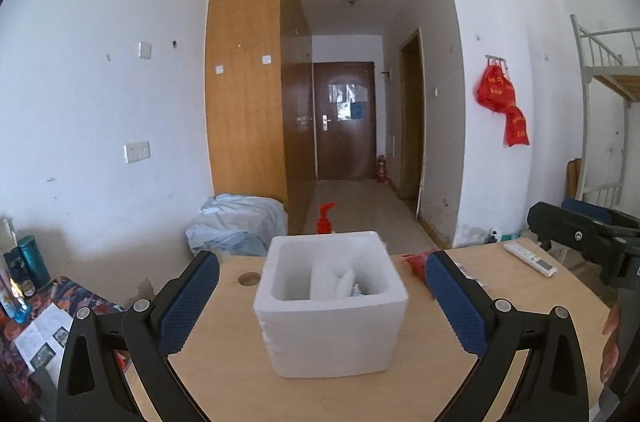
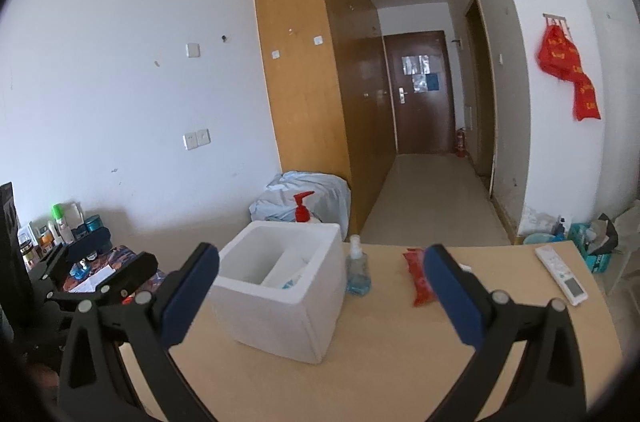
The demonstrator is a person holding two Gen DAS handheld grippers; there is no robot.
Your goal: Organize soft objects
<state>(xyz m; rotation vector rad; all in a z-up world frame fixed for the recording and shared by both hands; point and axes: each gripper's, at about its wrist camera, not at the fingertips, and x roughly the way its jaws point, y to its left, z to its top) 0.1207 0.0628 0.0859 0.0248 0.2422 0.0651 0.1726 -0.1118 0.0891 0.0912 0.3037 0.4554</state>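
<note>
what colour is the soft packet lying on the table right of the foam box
Red; the packet shows best in the right wrist view.

No legible text; yellow print on red bags (image 1: 502, 102) unreadable.

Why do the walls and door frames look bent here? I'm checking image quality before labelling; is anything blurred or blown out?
Left wrist view: fisheye bending, dark corners, sharp foam box, its white interior nearly washed out. Right wrist view: same curvature, red packet and remote clear, soft daylight, faint shadows.
</note>
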